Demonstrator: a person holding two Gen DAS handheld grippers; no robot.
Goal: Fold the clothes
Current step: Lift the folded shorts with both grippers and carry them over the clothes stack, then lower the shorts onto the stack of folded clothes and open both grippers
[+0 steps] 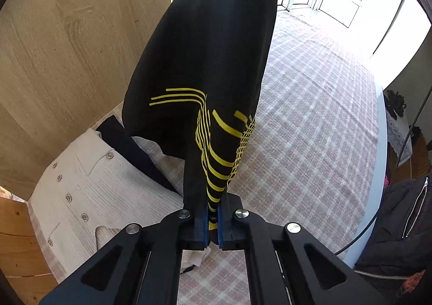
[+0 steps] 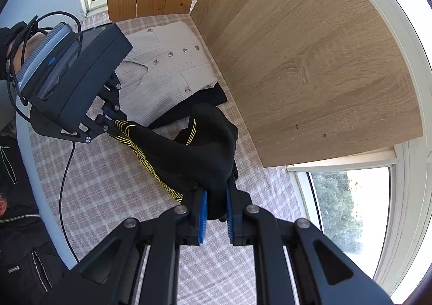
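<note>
A black garment with yellow line print point(image 1: 205, 67) hangs stretched between both grippers above the checked tablecloth. My left gripper point(image 1: 213, 220) is shut on its printed end. It also shows in the right wrist view point(image 2: 109, 124), at the left, holding that end. My right gripper point(image 2: 216, 210) is shut on a bunched black fold of the same garment point(image 2: 194, 151). The garment sags in the middle and its lower folds hide part of the cloth beneath.
A folded beige buttoned garment point(image 1: 89, 186) lies on a dark item point(image 1: 135, 148) by the wooden panel point(image 1: 67, 48). The pink checked tablecloth point(image 1: 310, 116) covers the table. A black jacket point(image 1: 399, 229) sits at the right edge. Windows point(image 2: 343, 202) stand behind.
</note>
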